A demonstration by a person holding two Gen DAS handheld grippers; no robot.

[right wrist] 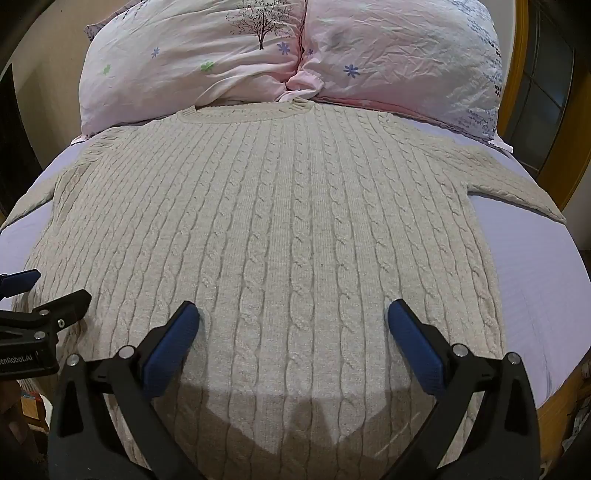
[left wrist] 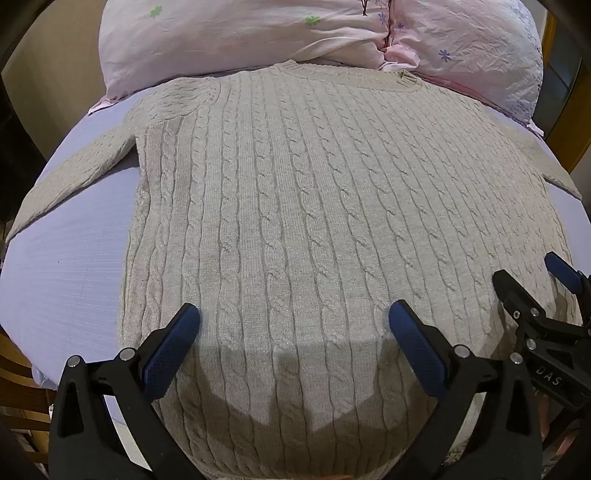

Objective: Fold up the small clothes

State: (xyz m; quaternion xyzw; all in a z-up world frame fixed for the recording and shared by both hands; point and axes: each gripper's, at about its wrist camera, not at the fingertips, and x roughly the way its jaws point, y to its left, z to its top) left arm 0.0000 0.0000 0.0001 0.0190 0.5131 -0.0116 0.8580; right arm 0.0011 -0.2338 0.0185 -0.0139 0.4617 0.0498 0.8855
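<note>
A beige cable-knit sweater (left wrist: 295, 206) lies flat on the bed, neck toward the pillows, both sleeves spread out to the sides. It also fills the right wrist view (right wrist: 288, 229). My left gripper (left wrist: 293, 317) is open and empty, hovering over the lower left part of the sweater. My right gripper (right wrist: 293, 317) is open and empty over the lower right part. The right gripper shows at the right edge of the left wrist view (left wrist: 532, 284), and the left gripper at the left edge of the right wrist view (right wrist: 48, 291).
The bed has a lavender sheet (left wrist: 74, 258), also seen in the right wrist view (right wrist: 535, 280). Two pink floral pillows (left wrist: 258, 33) (right wrist: 399, 55) lie against the sweater's neck. A wooden bed frame (right wrist: 554, 402) borders the right side.
</note>
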